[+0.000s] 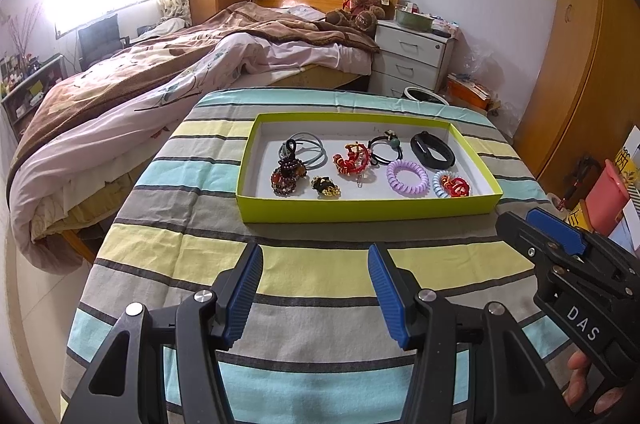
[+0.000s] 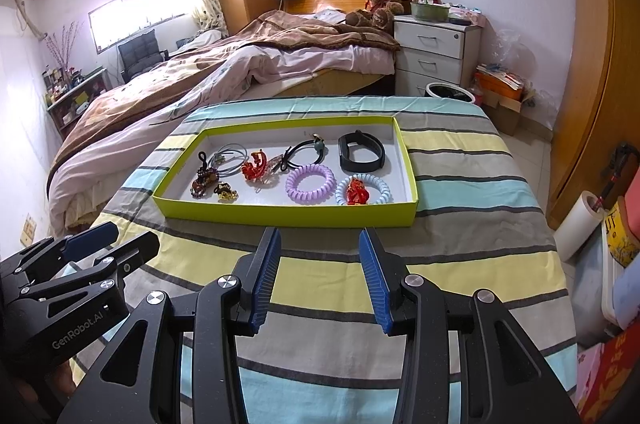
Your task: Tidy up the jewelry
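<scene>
We see a matt cardboard tray (image 1: 366, 210) on a wrinkled striped cloth (image 1: 320, 272). At its five o'clock corner lie glossy plastic coil bands (image 2: 310, 183). Ribbed blue pads (image 2: 265, 278) line matt black fingers with shiny metal pins.

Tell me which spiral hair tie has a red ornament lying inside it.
The pale blue spiral tie at the tray's near right corner; the purple spiral tie beside it is empty.

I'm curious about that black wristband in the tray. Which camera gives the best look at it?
The right wrist view: the black wristband lies nearer the picture's middle and larger there, its open loop plain. The left wrist view shows it too, unobstructed but more slantwise, toward the far right corner of the green tray.
</scene>
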